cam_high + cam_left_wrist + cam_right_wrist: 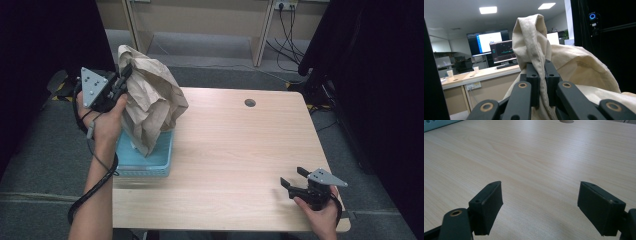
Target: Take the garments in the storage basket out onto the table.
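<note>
Beige cloth [150, 102] hangs bunched at upper left of the high view, pinched at a top fold between the left gripper [541, 75] fingers, pressed together on it. Its lower end still dips into the blue basket [162, 160] at the desk [240, 150] left edge. Judgement: lift-out underway, not finished; cloth must clear the basket rim. Right gripper [292, 177] rests at lower right, fingers spread, nothing between. Desk centre offers open room; the basket slightly overhangs the left edge.
</note>
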Motion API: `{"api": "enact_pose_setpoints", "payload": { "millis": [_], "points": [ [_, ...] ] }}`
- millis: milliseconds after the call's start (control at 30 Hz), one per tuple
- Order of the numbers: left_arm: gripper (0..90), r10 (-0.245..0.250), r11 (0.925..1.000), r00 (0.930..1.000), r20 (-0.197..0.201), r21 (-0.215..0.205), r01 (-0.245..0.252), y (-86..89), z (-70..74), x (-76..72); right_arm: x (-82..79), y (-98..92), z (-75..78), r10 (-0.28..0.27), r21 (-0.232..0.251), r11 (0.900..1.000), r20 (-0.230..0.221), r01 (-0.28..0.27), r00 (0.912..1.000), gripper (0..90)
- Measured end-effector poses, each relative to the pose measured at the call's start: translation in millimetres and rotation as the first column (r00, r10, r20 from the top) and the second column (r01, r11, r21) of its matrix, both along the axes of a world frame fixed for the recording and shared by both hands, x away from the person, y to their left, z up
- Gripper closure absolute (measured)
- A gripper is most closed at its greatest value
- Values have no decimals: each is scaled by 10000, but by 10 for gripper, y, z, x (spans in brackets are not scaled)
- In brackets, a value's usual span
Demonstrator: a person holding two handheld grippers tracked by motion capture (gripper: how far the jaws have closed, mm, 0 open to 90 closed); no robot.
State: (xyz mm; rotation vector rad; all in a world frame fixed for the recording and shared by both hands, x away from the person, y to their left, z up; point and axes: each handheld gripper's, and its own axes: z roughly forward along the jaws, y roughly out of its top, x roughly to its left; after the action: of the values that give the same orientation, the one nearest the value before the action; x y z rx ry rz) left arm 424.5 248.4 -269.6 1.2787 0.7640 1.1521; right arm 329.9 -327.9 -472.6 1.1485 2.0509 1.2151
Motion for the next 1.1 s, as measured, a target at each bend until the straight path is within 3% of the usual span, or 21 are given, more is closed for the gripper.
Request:
{"api": "enact_pose_setpoints", "payload": {
  "millis": [1100],
  "points": [
    [852, 108, 9996, 9967, 804, -254, -88, 37, 331, -45, 0, 1, 0, 1, -8, 10000, -1, -1, 10000, 209]
  ]
}}
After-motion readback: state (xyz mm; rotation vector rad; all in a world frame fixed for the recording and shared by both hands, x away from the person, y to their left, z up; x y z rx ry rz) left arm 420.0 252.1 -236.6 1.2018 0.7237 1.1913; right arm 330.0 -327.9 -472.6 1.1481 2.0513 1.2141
